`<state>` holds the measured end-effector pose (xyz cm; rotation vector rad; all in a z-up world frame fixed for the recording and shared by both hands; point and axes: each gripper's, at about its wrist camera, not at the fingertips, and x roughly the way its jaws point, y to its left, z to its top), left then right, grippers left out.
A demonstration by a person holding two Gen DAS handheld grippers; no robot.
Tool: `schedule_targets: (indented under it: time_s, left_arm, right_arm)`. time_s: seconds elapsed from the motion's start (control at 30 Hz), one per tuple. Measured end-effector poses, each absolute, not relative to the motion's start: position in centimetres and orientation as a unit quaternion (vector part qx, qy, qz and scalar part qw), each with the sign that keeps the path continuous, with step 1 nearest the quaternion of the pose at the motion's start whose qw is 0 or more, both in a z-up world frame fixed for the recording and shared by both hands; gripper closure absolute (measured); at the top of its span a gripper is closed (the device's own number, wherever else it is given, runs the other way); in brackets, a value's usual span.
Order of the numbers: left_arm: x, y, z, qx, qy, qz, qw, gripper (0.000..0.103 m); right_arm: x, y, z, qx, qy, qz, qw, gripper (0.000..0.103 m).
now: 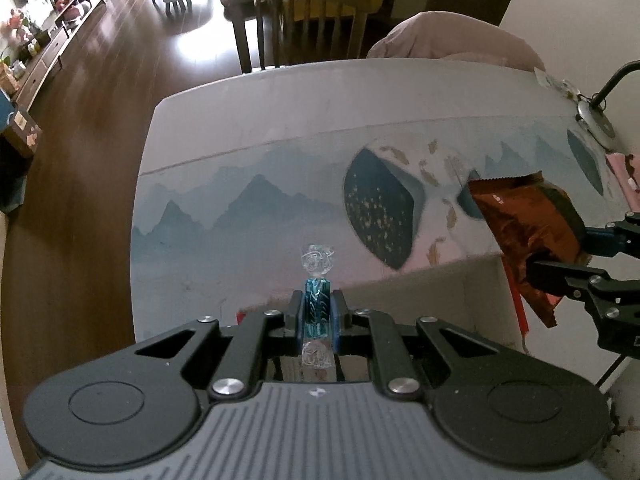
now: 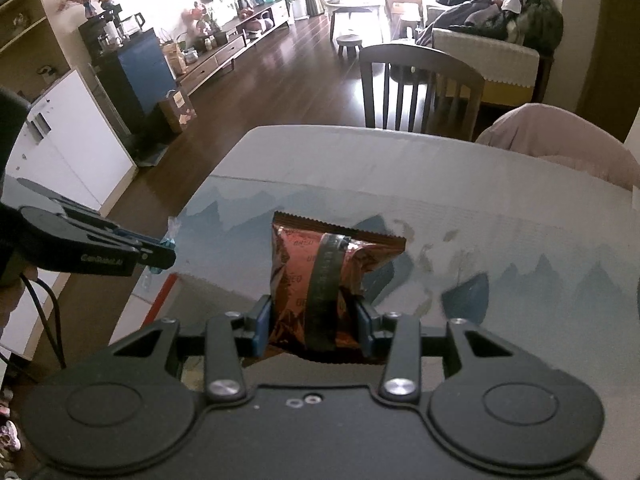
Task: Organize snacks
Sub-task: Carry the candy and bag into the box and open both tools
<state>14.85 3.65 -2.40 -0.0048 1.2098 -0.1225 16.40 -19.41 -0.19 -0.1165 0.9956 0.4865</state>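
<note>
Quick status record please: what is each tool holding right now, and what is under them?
left tool: shut on a blue twist-wrapped candy, held upright between the pads
right tool: shut on a brown snack packet, gripped at its lower part
surface: table with a mountain-print cover
below the tools: edge of a cardboard box, contents not visible
background: wooden chair at the far side of the table
</note>
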Motion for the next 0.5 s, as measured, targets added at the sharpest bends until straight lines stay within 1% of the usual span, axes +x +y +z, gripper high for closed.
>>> schedule_targets:
  time_s: [0.23,0.5]
  left_arm:
    - [11.4,3.6,-3.2,-0.005,0.57,-0.061,0.819,0.091]
    - [8.4,3.1,-6.1,-0.014,0.58,-0.065,0.812,0.091]
  right_arm:
    - [13.4,-19.0,-1.6,-0.044,0.484,0.228,0.843,0.062]
    - [9.6,-18.4,-4.7,-0.047,0.5,0.221,0.836,0.062]
